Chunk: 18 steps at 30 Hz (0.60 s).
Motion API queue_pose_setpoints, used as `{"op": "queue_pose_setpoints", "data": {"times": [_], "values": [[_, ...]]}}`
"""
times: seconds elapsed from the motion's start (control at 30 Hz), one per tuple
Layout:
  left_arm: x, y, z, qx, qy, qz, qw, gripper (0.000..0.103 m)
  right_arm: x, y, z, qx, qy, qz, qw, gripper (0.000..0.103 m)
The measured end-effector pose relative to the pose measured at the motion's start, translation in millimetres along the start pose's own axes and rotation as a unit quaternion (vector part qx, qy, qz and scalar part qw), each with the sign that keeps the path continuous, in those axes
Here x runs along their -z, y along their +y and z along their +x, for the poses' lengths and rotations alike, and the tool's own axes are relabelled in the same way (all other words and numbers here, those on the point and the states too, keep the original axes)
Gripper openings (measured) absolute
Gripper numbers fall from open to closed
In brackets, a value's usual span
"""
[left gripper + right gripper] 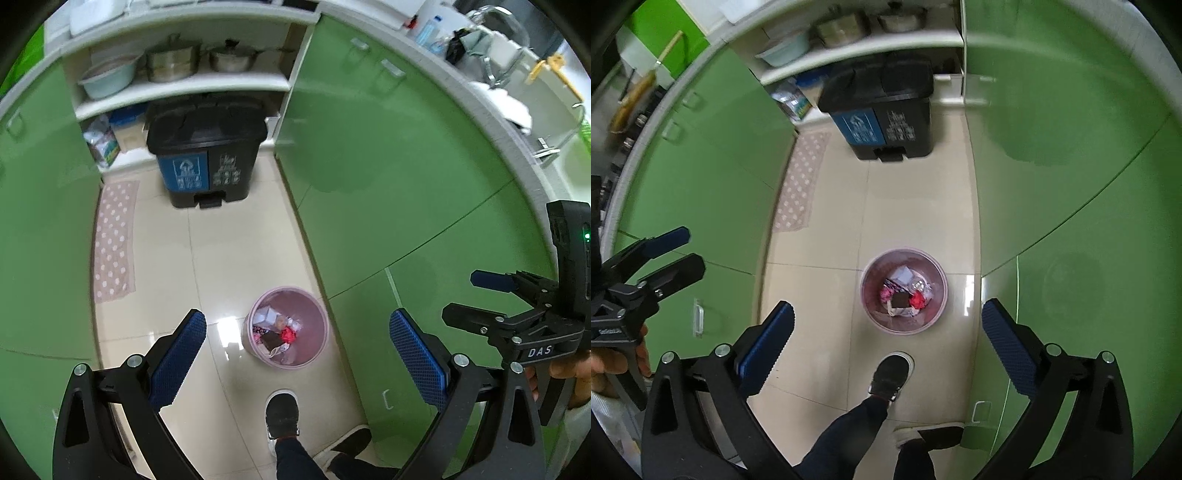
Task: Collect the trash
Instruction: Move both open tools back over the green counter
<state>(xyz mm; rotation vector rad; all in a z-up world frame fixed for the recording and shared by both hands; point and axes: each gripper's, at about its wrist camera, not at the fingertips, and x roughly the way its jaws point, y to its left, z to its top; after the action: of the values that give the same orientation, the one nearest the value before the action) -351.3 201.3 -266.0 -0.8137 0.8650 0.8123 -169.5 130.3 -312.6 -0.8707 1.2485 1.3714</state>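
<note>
A small pink wastebasket stands on the tiled floor, holding paper scraps, a dark wrapper and red trash. It also shows in the right wrist view. My left gripper is open and empty, held high above the basket. My right gripper is open and empty, also high above it. The right gripper shows at the right edge of the left wrist view, and the left gripper at the left edge of the right wrist view. A black pedal bin with blue and grey labels stands farther down the floor.
Green cabinet doors line both sides of the narrow floor. A polka-dot mat lies along the left cabinets. Pots and a basin sit on open shelves behind the black bin. The person's black shoes stand just before the basket.
</note>
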Motion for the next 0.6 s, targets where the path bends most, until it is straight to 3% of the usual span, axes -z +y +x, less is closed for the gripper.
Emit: {"op": "queue_pose_setpoints", "data": {"times": [0.27,0.6], "values": [[-34.0,-56.2,-86.8,0.008,-0.028,0.042,0.9987,0.096,-4.8,6.3,-142.1,-0.001,-0.088,0.004,0.996,0.100],[-65.1,-153.5,-151.5,0.049,-0.063,0.127,0.9887,0.096,29.0,-31.6,-283.8,0.056,-0.179,0.045,0.981,0.100]]}}
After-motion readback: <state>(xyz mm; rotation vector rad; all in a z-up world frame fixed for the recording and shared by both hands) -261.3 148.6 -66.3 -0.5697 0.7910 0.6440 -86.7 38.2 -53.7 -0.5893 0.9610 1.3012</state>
